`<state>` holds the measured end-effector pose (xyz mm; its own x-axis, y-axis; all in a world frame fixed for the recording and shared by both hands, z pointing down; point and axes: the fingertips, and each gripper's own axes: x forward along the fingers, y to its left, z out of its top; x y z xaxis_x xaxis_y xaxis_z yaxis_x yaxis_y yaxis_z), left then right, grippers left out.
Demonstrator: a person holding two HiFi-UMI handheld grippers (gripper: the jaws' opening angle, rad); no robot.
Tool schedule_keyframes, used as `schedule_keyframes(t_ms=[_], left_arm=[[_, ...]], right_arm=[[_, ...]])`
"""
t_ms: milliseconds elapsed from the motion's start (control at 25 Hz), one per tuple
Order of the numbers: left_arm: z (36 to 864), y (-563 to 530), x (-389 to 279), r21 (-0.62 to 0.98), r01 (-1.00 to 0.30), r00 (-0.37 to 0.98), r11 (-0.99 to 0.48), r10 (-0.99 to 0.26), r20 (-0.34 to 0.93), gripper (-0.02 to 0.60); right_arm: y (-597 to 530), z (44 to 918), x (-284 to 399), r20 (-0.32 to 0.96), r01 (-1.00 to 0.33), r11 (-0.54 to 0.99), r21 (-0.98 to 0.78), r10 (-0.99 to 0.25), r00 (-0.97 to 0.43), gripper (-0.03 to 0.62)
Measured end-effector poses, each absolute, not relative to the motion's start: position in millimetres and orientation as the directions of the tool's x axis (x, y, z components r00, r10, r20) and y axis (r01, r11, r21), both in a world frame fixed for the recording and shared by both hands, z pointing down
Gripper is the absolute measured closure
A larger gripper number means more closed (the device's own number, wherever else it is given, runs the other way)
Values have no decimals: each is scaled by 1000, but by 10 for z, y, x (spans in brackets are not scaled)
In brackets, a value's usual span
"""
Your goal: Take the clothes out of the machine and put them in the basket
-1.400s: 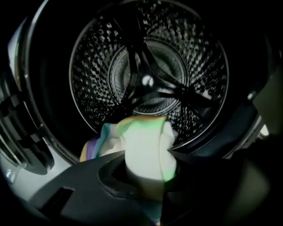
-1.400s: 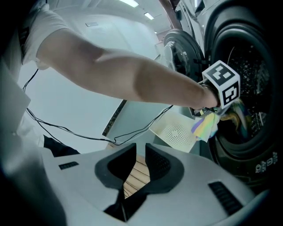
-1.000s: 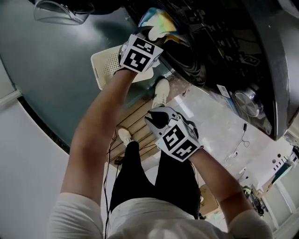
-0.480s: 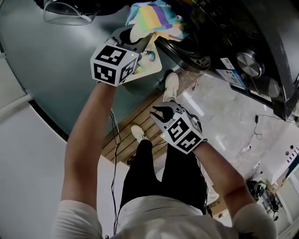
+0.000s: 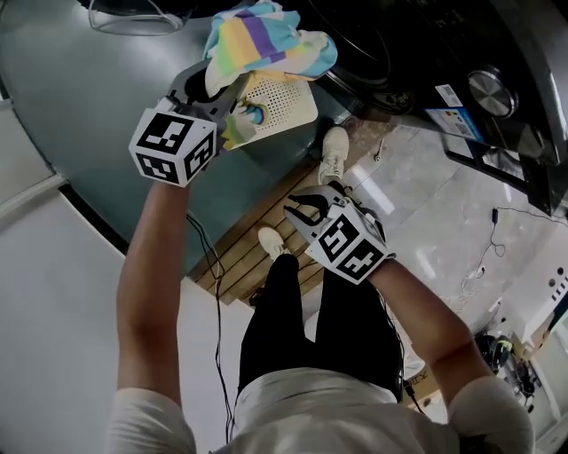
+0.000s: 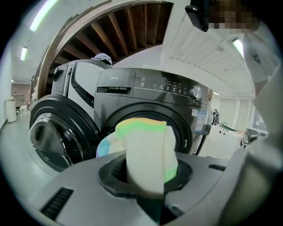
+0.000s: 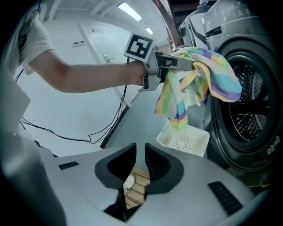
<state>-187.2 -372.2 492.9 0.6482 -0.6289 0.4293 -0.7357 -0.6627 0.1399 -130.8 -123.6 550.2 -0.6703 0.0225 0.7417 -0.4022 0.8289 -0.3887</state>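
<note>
A person stands on a slatted wooden platform (image 5: 253,244) in front of a dark front-loading washing machine (image 6: 150,88). A striped pastel cloth (image 5: 266,40) is lifted clear of the drum. The left gripper (image 5: 217,84) has its jaws clamped on a fold of the cloth, which bulges up between the pads and fills most of the left gripper view. The loose end hangs down over a white perforated basket (image 5: 284,102). The basket sits on the grey-green floor just beside the foot of the machine. Seen from above, the cloth hides the basket's far edge.

The machine's round door (image 6: 57,132) stands open to the left of the drum mouth. Its glass bowl (image 5: 133,13) juts out near the raised arm.

The right gripper (image 5: 306,213) hangs lower and nearer the body, well apart from the cloth. Its jaws are only a narrow slit apart with nothing between them. Through the slit show the wooden slats and a white shoe (image 5: 269,241). The other shoe (image 5: 335,152) stands close to the basket. A black cable (image 5: 213,266) trails across the floor beside the platform.
</note>
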Motion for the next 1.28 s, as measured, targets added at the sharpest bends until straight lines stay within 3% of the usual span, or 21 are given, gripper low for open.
schedule_keyframes(t_ms=[640, 1280], left_arm=[[6001, -3435, -2266, 142, -743, 616, -654, -586, 526, 479], [7609, -3409, -2222, 197, -726, 587, -658, -444, 677, 466]], right_arm=[[-1144, 5850, -1397, 723, -389, 809, -441, 64, -688, 528], [-1539, 6398, -1306, 736, -386, 810, -442, 81, -672, 530]])
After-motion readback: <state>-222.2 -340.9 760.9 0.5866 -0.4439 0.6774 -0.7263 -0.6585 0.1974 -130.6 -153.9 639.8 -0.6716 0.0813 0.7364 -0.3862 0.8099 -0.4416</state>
